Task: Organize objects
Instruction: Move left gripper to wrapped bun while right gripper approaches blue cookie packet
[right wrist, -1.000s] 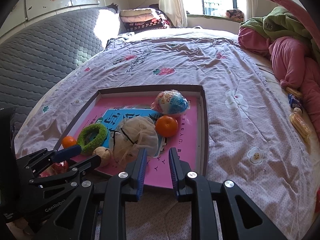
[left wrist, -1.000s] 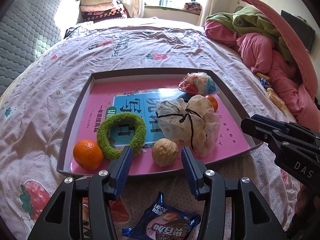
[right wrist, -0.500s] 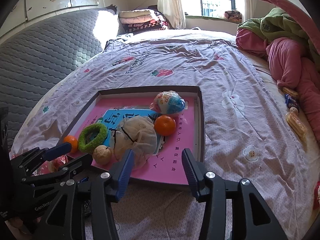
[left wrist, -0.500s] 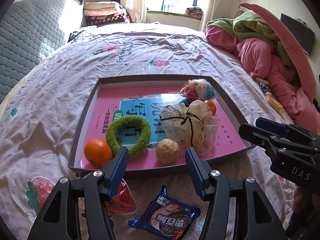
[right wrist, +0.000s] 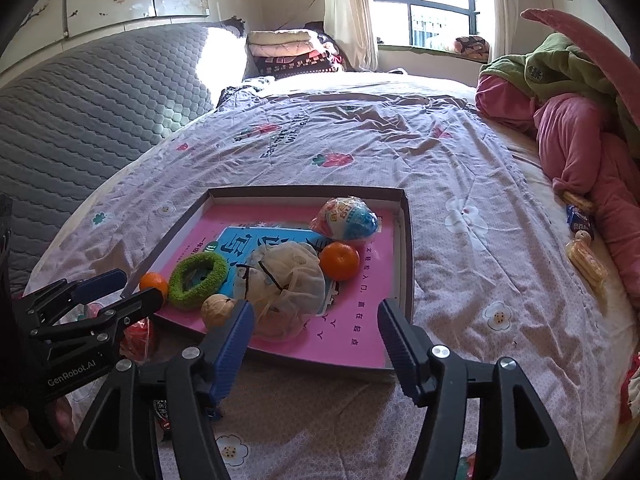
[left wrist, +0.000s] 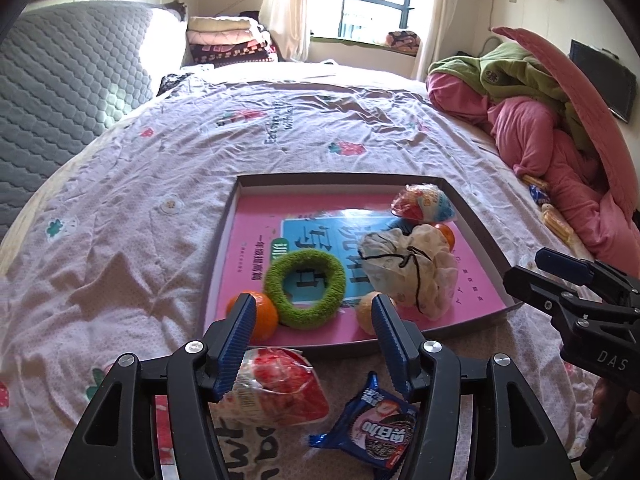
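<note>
1. Left gripper (left wrist: 312, 320): fingers spread wide and empty. It has drawn back and up from the tray since a second ago, so the two packets now lie in plain view beneath it.
2. Red packet (left wrist: 276, 392): on the bed, under the left finger, outside the tray (left wrist: 340, 178).
3. Blue packet (left wrist: 370, 426): on the bed, below the right finger, also outside the tray.
4. Orange (left wrist: 256, 316): in the tray's near corner, just past the left fingertip.
5. Green ring (left wrist: 306, 288): in the tray, between and beyond the left gripper's fingers, touching the orange.
6. Walnut (left wrist: 370, 312): in the tray, partly behind the right fingertip.
7. Mesh bag (right wrist: 286, 280): in the tray, just beyond the right gripper's left finger.
8. Second orange (right wrist: 339, 260) and wrapped ball (right wrist: 346, 218): farther in, beyond the bag.
9. Right gripper (right wrist: 312, 318): fingers were shut a second ago and are opening now, with nothing between them.
10. Judgement: both grippers are free, and the two packets look like the items left to move into the tray.
</note>
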`<state>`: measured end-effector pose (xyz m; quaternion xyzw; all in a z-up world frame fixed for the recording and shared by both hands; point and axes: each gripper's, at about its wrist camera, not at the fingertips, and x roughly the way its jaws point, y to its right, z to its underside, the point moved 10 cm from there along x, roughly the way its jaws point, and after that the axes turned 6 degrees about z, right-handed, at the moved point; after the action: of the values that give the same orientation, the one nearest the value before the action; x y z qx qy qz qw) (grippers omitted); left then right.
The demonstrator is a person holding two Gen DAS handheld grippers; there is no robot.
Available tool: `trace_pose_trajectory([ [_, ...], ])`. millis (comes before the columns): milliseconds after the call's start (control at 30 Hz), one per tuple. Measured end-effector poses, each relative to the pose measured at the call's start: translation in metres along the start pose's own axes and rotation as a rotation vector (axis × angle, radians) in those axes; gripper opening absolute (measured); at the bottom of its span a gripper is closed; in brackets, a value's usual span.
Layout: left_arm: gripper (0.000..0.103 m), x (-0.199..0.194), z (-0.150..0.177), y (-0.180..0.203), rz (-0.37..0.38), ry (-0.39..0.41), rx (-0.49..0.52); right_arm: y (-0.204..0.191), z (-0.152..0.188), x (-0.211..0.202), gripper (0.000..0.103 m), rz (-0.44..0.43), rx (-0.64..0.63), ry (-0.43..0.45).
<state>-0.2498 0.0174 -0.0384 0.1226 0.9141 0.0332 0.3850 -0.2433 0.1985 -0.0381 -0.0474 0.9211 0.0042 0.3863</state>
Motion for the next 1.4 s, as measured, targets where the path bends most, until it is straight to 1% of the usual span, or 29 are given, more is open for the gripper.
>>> trace_pose_trajectory([
  [167,0.062,-0.009,0.001,-0.011,-0.012,0.013,0.001,-0.008,-0.003,-0.006,0.068,-0.004,-0.025,0.019],
  [233,0.064,-0.011,0.001,-0.013,-0.015,0.016,0.002,-0.011,-0.005,-0.009,0.070,-0.007,-0.029,0.029],
  [267,0.067,-0.013,0.001,-0.014,-0.017,0.017,0.004,-0.013,-0.005,-0.010,0.070,-0.010,-0.031,0.032],
  [300,0.069,-0.014,0.000,-0.016,-0.018,0.022,0.006,-0.015,-0.006,-0.011,0.071,-0.014,-0.035,0.037],
  [433,0.069,-0.021,-0.001,-0.023,-0.029,0.036,0.006,-0.023,-0.009,-0.018,0.075,-0.021,-0.048,0.059],
  [667,0.073,-0.029,0.002,-0.035,-0.045,0.043,0.003,-0.043,-0.010,-0.027,0.081,-0.046,-0.090,0.087],
  [800,0.073,-0.031,0.005,-0.040,-0.051,0.041,0.004,-0.054,-0.008,-0.029,0.088,-0.045,-0.122,0.091],
  [1167,0.074,-0.045,0.011,-0.046,-0.067,0.056,0.011,-0.070,-0.008,-0.037,0.088,-0.046,-0.156,0.114],
  [1400,0.074,-0.048,0.025,-0.047,-0.069,0.038,0.019,-0.084,0.002,-0.042,0.088,-0.060,-0.191,0.112],
])
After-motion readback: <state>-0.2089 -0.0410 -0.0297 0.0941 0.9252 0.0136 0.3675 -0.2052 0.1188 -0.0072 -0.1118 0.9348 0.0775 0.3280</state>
